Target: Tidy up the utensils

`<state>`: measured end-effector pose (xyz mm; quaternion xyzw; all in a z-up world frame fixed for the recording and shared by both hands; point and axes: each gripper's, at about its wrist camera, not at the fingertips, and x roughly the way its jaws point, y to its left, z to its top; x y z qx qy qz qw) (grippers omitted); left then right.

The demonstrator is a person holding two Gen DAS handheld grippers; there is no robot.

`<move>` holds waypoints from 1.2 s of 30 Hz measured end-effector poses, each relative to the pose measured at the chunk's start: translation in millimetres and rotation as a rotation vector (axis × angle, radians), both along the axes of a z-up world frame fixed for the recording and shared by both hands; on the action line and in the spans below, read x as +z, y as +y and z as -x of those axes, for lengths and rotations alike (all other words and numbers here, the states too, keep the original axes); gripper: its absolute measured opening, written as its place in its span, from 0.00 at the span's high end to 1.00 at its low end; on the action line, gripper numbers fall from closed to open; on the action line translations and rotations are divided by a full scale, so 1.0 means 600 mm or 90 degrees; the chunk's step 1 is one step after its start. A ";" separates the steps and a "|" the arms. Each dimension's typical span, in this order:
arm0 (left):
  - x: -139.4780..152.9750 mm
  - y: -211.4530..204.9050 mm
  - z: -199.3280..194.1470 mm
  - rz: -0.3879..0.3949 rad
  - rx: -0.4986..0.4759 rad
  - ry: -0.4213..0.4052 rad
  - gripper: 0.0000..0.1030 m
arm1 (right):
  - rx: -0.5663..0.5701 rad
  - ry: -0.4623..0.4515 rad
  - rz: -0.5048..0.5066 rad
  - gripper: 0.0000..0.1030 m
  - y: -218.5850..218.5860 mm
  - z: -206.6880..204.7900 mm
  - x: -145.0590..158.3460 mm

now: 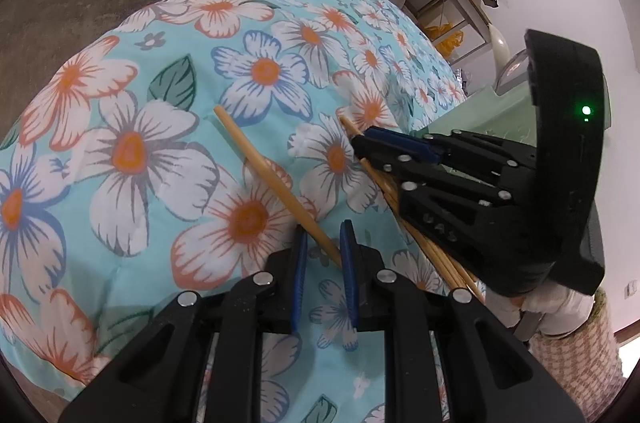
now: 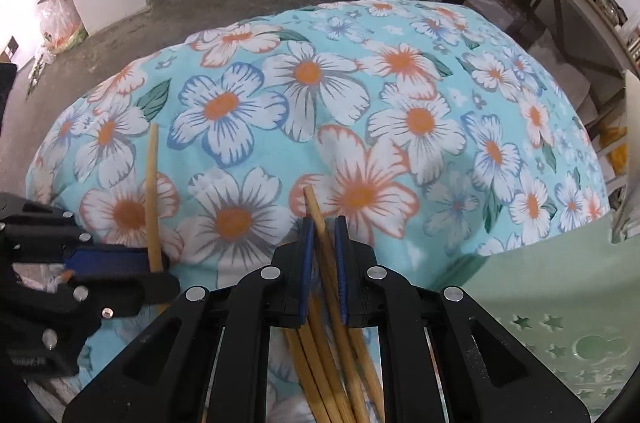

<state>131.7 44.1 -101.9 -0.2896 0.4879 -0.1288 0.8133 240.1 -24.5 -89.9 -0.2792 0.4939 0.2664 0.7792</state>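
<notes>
In the left wrist view, a single chopstick [image 1: 276, 183] runs from centre frame down to lower centre across the floral cloth [image 1: 120, 103] covering the tabletop. Its lower end sits between the blue pads of your left gripper [image 1: 325, 247], whose jaws stand a little apart around it; you cannot tell whether they are pressing on it. To the right, your right gripper [image 1: 360, 143] reaches in from the right edge, its jaws clenched on one chopstick of the bundle [image 1: 436, 263] that fans out beneath it toward lower right.

In the right wrist view, your left gripper [image 2: 160, 271] enters from the lower left with the single chopstick [image 2: 153, 195] rising upright from its tip. At lower centre, your right gripper [image 2: 324, 235] grasps one chopstick [image 2: 318, 219] between its pads, with the other sticks of the bundle [image 2: 332, 375] spread below. A pale green plastic stool [image 2: 540, 303] fills the lower right.
</notes>
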 end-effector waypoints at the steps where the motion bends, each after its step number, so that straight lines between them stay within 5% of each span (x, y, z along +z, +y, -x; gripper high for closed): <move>1: 0.000 0.000 0.001 0.000 0.000 0.000 0.85 | -0.002 0.000 0.000 0.90 0.003 -0.002 -0.001; 11: -0.002 0.002 0.003 0.004 0.005 0.001 0.85 | -0.045 0.007 -0.061 0.96 -0.008 -0.021 0.021; 24: 0.013 -0.001 0.007 -0.016 0.006 -0.024 0.84 | -0.115 -0.130 -0.223 0.96 -0.118 0.060 0.213; 36: 0.159 -0.044 0.054 -0.121 -0.053 -0.242 0.90 | -0.267 -0.253 -0.377 0.96 -0.300 0.184 0.330</move>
